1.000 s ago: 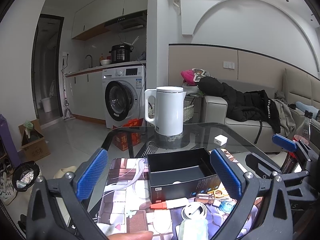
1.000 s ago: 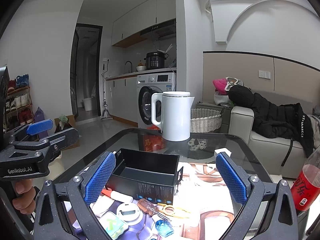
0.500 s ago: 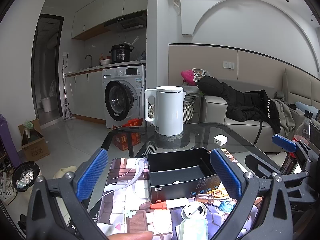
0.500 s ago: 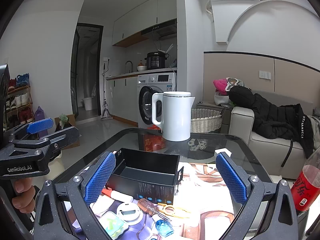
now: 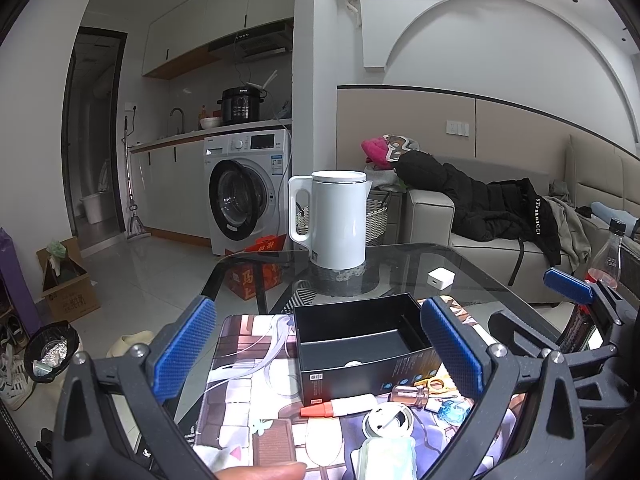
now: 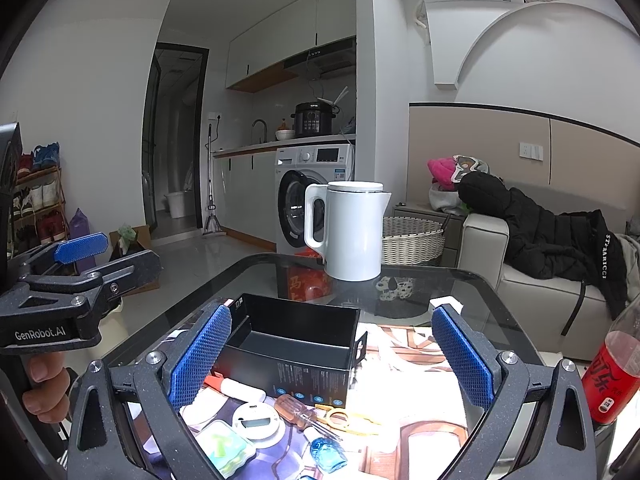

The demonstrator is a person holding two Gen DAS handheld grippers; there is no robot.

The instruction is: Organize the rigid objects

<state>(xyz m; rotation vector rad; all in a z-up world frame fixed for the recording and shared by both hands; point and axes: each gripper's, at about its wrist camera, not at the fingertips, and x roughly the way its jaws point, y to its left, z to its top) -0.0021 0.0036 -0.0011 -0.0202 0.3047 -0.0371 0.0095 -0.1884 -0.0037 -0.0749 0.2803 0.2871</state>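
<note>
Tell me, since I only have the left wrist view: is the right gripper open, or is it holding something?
Observer: The right wrist view shows the right gripper open, with nothing between its fingers. The black box sits just beyond them.
Operator: What is the bottle half hidden at my right edge?
Observer: It is a red drink bottle, upright to that gripper's right, with red liquid in its lower part.
Operator: Which way does the screwdriver's shaft run?
Observer: The screwdriver lies in front of the box, and its shaft points toward the small blue bottle.
</note>
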